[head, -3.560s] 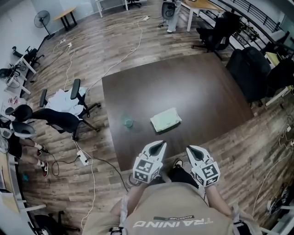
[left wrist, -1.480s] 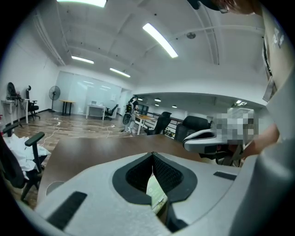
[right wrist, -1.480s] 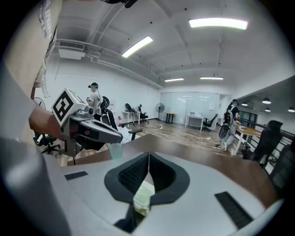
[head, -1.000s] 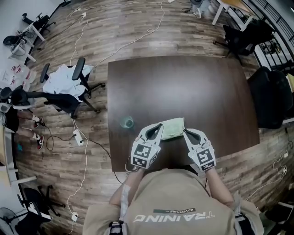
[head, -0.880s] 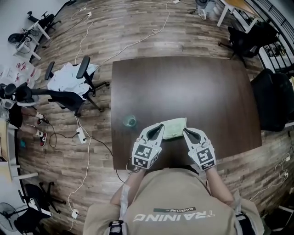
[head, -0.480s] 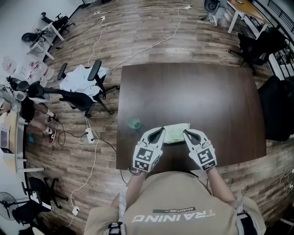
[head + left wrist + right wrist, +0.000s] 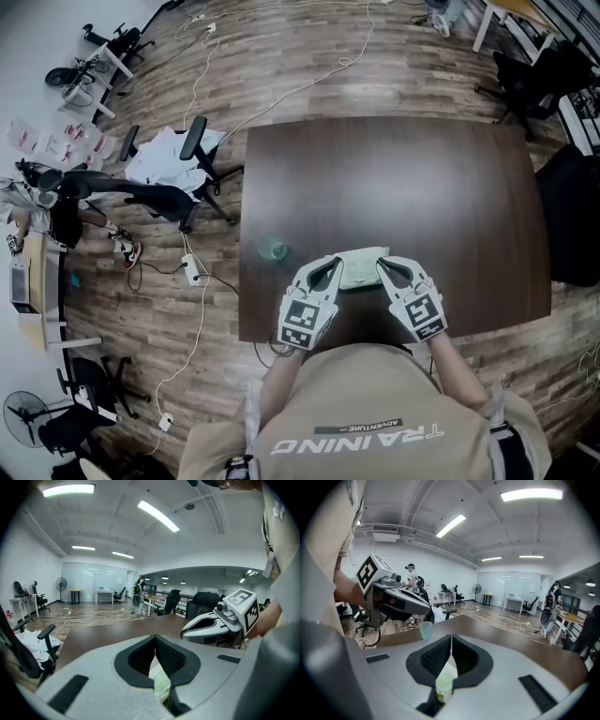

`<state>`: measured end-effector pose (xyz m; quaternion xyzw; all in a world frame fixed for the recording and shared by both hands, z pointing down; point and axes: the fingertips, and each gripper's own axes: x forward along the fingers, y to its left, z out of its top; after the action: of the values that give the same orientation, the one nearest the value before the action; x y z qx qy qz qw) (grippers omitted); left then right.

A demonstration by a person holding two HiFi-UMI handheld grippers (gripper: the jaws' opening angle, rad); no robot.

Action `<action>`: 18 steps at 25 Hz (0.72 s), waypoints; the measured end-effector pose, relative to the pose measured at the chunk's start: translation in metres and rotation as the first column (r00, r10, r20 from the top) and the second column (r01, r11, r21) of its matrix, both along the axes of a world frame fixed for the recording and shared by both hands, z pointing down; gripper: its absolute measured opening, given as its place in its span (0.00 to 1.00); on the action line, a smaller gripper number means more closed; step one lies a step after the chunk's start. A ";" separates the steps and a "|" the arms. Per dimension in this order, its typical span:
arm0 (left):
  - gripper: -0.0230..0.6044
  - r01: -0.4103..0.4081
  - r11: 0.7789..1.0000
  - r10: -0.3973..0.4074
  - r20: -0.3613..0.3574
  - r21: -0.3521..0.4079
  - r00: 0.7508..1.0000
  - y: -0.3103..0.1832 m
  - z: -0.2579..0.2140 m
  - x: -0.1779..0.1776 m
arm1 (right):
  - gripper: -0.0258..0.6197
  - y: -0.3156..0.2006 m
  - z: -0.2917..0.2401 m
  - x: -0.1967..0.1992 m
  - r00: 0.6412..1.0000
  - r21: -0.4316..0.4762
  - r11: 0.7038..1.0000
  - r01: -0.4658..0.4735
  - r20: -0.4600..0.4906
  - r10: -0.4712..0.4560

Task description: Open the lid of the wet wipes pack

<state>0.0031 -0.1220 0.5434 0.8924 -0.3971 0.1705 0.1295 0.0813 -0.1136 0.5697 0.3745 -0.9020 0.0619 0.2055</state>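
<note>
The pale green wet wipes pack [image 7: 360,267] lies flat near the front edge of the dark brown table [image 7: 422,178], lid down as far as I can tell. My left gripper [image 7: 332,263] sits at the pack's left end, jaws shut and empty. At the pack's right end is my right gripper [image 7: 383,264], also shut and empty. In the left gripper view the pack [image 7: 162,682] shows just below the closed left gripper [image 7: 154,638], with the right gripper [image 7: 220,620] opposite. In the right gripper view the pack [image 7: 446,677] lies under the closed right gripper [image 7: 451,637].
A small teal cup [image 7: 274,248] stands on the table left of the pack; it also shows in the right gripper view as the cup [image 7: 425,630]. An office chair with white cloth [image 7: 173,178] stands left of the table, a black chair [image 7: 574,216] to the right. Cables run across the wooden floor.
Both grippers came forward from the table's front edge to the two ends of the pack. Over the last second they have stayed there, edging slightly nearer; the pack has not moved.
</note>
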 end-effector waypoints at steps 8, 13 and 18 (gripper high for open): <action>0.05 0.032 0.999 -0.032 -0.013 -0.002 0.999 -0.014 0.001 -0.005 | 0.06 -0.017 0.000 -0.005 0.999 0.010 0.999 0.031 -0.012 -0.031; 0.05 0.055 0.998 -0.055 -0.024 0.006 0.998 -0.014 0.000 -0.008 | 0.06 -0.012 0.002 -0.005 1.000 -0.005 1.000 0.026 -0.004 -0.026; 0.05 0.052 0.999 -0.052 -0.019 -0.018 0.998 -0.005 0.008 -0.019 | 0.06 -0.009 0.002 -0.008 1.000 -0.002 1.000 -0.010 0.003 0.010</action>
<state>-0.0159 -0.1274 0.5515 0.8823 -0.4173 0.1621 0.1456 0.0736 -0.1230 0.5712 0.3786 -0.9004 0.0643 0.2043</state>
